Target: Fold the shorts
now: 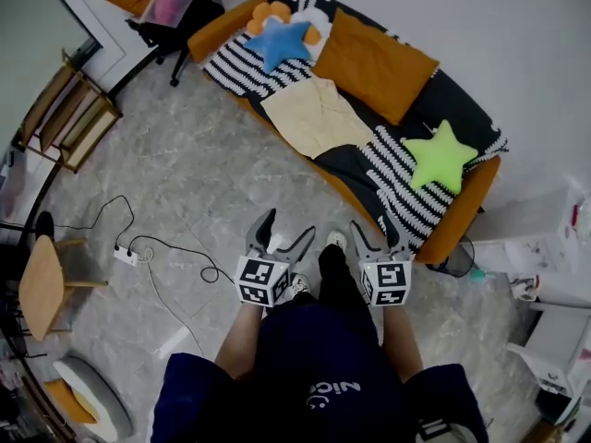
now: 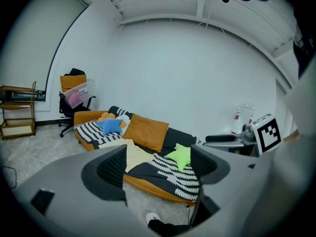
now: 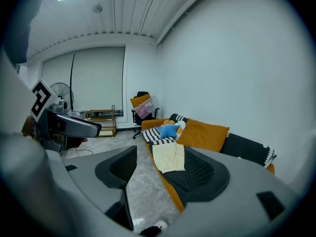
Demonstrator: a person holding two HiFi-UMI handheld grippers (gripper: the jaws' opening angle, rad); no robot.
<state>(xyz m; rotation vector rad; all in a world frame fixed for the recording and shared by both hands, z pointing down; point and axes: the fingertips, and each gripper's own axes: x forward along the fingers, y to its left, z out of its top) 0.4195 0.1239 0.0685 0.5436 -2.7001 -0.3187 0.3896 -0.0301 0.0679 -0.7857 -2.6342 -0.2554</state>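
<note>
From the head view, an orange sofa (image 1: 226, 21) stands on the gray floor. The pale yellow shorts (image 1: 317, 115) lie spread flat on the sofa seat, near its middle. A blue star pillow (image 1: 277, 42) sits at one end of the sofa. A green star pillow (image 1: 440, 158) sits at the other end. A big orange cushion (image 1: 373, 63) leans on the sofa back, just behind the shorts. The left hand-held gripper (image 1: 288, 229) and the right hand-held gripper (image 1: 374, 235) are side by side in front of the sofa, well apart from it. Both point at the sofa, and both are open and hold nothing.

From the left gripper view, the jaws stand wide apart with only air between them. Past them you see the sofa, with the shorts on its seat between the two star pillows. A black office chair (image 2: 69, 110) stands beyond the blue-star end of the sofa.

From the right gripper view, the jaws are apart too, and empty. The shorts show through the gap, flat on the sofa seat. A wooden shelf (image 3: 101, 118) stands far past the sofa, by the window.
</note>
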